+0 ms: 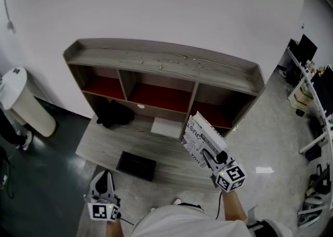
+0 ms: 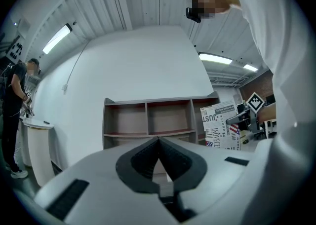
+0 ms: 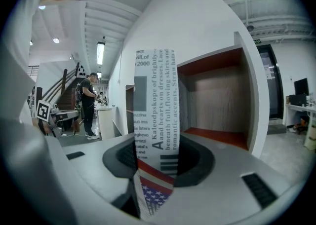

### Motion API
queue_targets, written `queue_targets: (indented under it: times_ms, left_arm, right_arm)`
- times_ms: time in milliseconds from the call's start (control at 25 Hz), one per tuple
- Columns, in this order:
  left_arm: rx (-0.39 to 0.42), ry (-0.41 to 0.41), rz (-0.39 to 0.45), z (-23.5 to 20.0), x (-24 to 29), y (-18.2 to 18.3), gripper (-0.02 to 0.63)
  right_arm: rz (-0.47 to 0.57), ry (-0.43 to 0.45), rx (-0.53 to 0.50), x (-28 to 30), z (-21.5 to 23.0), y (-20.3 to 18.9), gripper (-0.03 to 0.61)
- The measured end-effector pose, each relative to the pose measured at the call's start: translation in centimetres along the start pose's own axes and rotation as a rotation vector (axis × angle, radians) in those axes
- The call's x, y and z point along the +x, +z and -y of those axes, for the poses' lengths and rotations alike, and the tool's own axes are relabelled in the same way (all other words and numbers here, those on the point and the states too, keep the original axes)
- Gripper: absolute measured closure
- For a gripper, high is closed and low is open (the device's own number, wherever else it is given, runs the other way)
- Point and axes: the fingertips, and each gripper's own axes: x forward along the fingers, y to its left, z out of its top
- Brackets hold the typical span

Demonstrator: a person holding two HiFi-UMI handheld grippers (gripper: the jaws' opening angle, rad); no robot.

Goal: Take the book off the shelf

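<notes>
Book (image 3: 156, 100) upright, long axis vertical, spine in right gripper (image 3: 157, 157) jaws

A flat black box (image 1: 136, 165) lies near a white sheet (image 1: 166, 127) and a black bundle (image 1: 114, 114). A white stand (image 1: 27, 105) rises well to their left.

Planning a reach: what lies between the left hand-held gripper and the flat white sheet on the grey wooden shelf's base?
A flat black rectangular tray, shown in the head view.

Left tool (image 1: 103, 178) hangs low, jaws seemingly together; right tool (image 1: 208, 155), held higher, clamps the book (image 1: 200, 136).
</notes>
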Motion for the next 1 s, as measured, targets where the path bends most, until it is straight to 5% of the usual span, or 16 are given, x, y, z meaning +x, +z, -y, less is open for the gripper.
queue_targets:
  times_ms: [1000]
  left_arm:
    - [-0.028, -0.004, 0.006, 0.5, -5.2, -0.2, 0.597]
  right_arm:
    - [0.112, 0.087, -0.007, -1.3, -6.5, 2.7, 0.408]
